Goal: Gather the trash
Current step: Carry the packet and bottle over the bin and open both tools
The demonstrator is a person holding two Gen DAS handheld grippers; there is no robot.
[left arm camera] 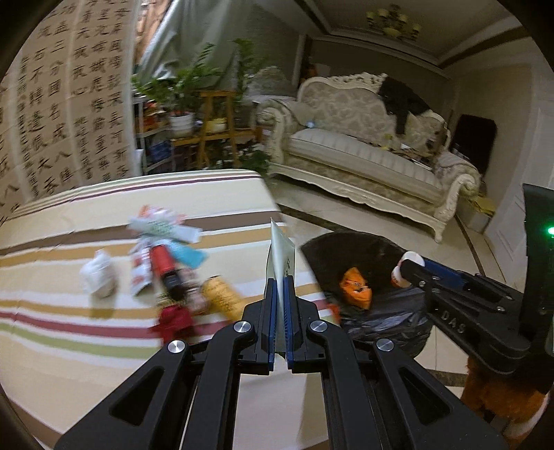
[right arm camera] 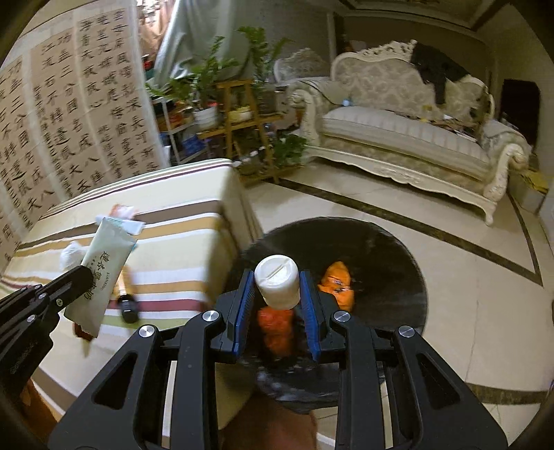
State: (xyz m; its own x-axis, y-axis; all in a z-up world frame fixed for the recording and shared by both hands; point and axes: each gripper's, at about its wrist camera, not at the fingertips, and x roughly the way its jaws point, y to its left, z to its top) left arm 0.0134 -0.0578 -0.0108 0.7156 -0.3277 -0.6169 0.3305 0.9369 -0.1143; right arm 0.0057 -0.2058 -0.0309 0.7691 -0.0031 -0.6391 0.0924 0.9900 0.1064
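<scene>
**A lived-in sitting room**

A cream carved sofa (left arm camera: 363,138) stands on the pale tiled floor (right arm camera: 467,242), with a black garment (left arm camera: 401,97) draped over its backrest and clutter at its right end. A wooden plant stand (left arm camera: 218,128) holds potted plants (left arm camera: 187,86) beside a calligraphy wall hanging (left arm camera: 69,97). A striped tablecloth (left arm camera: 69,329) covers the table. A chandelier (left arm camera: 393,20) hangs from the ceiling.

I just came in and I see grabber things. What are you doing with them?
It's trash pickup. The left gripper pinches a flat pale green packet, and the right gripper squeezes a small white-capped bottle over the black trash bag. An orange wrapper already lies in the bag. More trash, like a crumpled white tissue, waits on the striped table.
</scene>
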